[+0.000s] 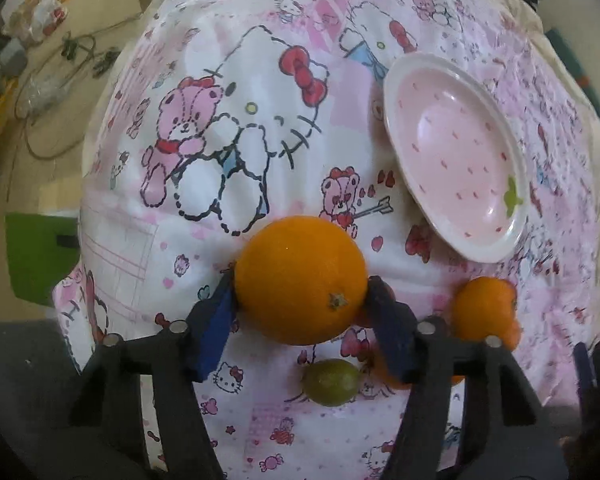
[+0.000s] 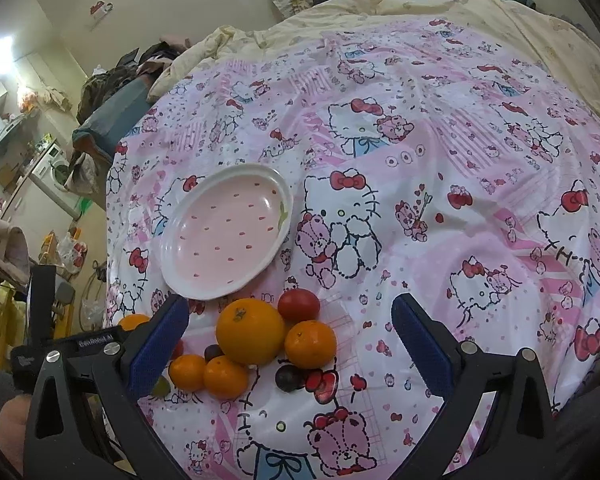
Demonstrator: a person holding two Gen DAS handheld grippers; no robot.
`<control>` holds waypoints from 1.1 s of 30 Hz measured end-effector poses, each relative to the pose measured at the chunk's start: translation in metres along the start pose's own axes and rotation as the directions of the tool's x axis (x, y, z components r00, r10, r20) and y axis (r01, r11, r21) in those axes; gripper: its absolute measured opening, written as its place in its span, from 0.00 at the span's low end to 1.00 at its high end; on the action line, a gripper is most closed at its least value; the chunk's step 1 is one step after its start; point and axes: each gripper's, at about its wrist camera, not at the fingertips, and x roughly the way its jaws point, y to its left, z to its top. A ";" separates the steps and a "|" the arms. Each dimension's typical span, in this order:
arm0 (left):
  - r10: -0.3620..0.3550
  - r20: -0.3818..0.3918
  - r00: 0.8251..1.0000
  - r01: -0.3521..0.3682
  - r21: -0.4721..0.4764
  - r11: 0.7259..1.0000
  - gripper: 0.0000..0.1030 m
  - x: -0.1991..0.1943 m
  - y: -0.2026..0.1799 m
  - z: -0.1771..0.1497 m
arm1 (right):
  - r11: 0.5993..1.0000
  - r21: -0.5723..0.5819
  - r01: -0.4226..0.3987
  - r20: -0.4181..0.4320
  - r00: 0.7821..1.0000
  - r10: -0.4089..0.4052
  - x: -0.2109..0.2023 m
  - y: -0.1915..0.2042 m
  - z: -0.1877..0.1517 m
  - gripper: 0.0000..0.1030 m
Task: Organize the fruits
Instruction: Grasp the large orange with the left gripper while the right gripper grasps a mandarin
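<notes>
Between the left fingers: the left gripper (image 1: 300,304) is clenched on a large orange (image 1: 300,280), one blue pad pressing each flank, the fruit apparently lifted clear of the cloth.
Left fingers: blue pads (image 1: 216,328) angled inward, touching the peel at 9 and 3 o'clock of the fruit.
Right fingers: the right gripper (image 2: 292,344) is released, spread wide, hovering over the fruit heap with nothing between its pads.
Step in hand: my reading is the carry of the first fruit toward the plate (image 1: 396,92), which holds nothing yet.
Next move: swing the orange toward 1 o'clock in the left view, lower it over the plate's well, then ease the pads apart; round fruit may roll, so a low release seems wise.
Orange's look: smooth, bright, glossy peel, brown stem scar facing the camera at 4 o'clock.
Nearby fruit, left view: a small green fruit (image 1: 330,382) below at 6 o'clock; a mandarin (image 1: 484,308) at 3 o'clock.
Heap, right view: another big orange (image 2: 250,332), several mandarins, a red tomato-like fruit (image 2: 299,305), dark plums, all just beside the plate at its 6 o'clock.
Surface: a bed under a pink cartoon-cat cloth (image 2: 420,160).
</notes>
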 end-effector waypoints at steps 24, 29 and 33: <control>-0.103 0.095 0.990 0.070 0.301 0.951 0.53 -0.076 -0.059 0.001 | 0.988 0.156 -0.022 -0.191 0.980 0.052 0.037 -0.043 0.000 0.88; -0.125 0.077 0.989 0.098 0.290 0.952 0.53 -0.069 -0.058 0.000 | 0.990 0.142 -0.023 -0.315 0.947 0.067 0.066 -0.042 -0.013 0.64; -0.155 0.056 0.986 0.134 0.277 0.951 0.53 -0.068 -0.054 -0.001 | 0.999 0.019 0.038 -0.342 0.939 -0.029 0.079 -0.029 -0.020 0.62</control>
